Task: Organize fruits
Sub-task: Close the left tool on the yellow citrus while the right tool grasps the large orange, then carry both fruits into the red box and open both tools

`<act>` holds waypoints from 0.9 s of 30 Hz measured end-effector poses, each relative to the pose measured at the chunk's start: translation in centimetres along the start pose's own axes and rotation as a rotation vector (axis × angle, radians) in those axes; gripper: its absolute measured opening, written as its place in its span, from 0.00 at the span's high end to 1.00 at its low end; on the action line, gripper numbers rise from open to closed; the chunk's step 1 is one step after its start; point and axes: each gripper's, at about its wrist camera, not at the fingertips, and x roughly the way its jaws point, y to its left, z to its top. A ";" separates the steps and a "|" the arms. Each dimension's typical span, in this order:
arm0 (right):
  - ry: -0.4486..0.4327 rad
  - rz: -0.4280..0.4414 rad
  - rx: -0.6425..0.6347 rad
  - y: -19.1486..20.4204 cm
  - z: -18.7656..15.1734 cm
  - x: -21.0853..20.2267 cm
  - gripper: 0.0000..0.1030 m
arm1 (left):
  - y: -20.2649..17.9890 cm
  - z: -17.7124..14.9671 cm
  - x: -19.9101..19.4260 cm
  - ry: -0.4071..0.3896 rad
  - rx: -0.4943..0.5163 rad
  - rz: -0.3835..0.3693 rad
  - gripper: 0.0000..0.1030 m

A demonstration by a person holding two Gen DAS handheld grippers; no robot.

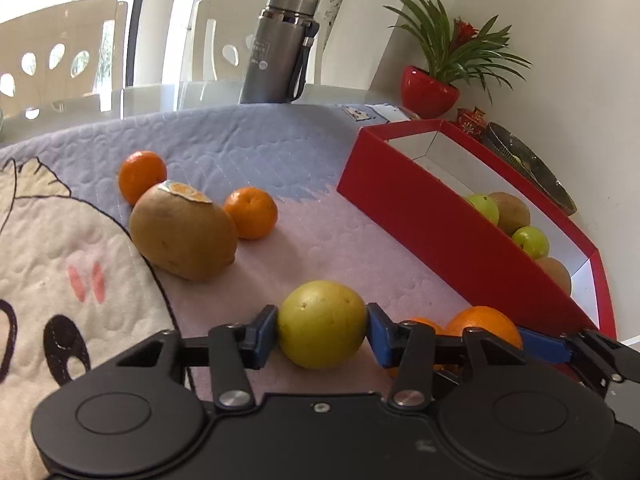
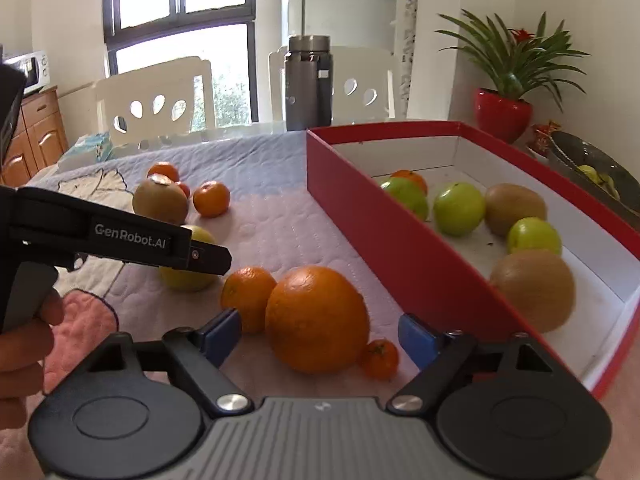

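Observation:
My left gripper (image 1: 322,330) is shut on a yellow-green apple (image 1: 322,324), low over the quilted cloth. The same apple (image 2: 188,276) shows partly hidden behind the left gripper in the right wrist view. My right gripper (image 2: 320,332) is open around a large orange (image 2: 316,318) that rests on the cloth, its fingers apart from the fruit. A red box (image 2: 384,232) to the right holds green apples (image 2: 458,208), brown fruits (image 2: 534,288) and a tangerine (image 2: 410,178). Loose on the cloth lie tangerines (image 1: 250,212) and a brown fruit with a sticker (image 1: 184,236).
A steel flask (image 1: 276,48) stands at the table's far edge. A potted plant in a red pot (image 1: 430,88) and a dark bowl (image 1: 528,164) sit behind the box by the wall. White chairs (image 2: 156,100) stand beyond the table.

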 end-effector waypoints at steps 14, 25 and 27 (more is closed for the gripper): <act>-0.123 0.237 0.140 -4.9 0.4 -4.7 0.44 | -3.7 3.3 -3.3 -0.087 0.098 0.078 0.45; -0.211 -0.058 0.232 -18.3 6.1 -5.8 0.44 | -16.2 12.9 6.6 -0.007 0.271 0.054 0.45; -0.165 -0.102 0.233 -19.9 6.6 -4.6 0.44 | -17.4 14.0 9.7 0.030 0.265 0.046 0.45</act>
